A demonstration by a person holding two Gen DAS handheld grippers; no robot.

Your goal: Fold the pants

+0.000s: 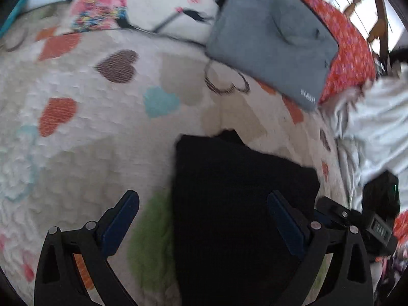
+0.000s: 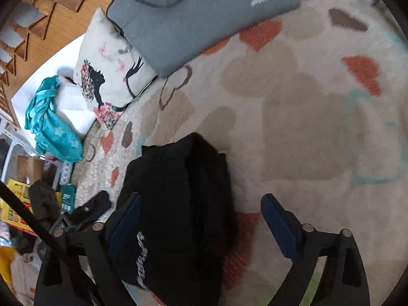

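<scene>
Lower centre of both frames, black pants folded into a compact stack on my heart-print blanket, my left gripper spread wide, my right gripper likewise released, grey cushion at top.

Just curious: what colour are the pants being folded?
Black pants, with pale lettering, clearest in the right wrist view.

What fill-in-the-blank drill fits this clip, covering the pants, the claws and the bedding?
1. The folded pants are ____ in colour.
2. Both the left claw and the right claw stand ____.
3. The bedspread is patterned with ____.
4. The grey cushion overlaps a ____ floral fabric.

Missing words: black; open; hearts; red
</scene>
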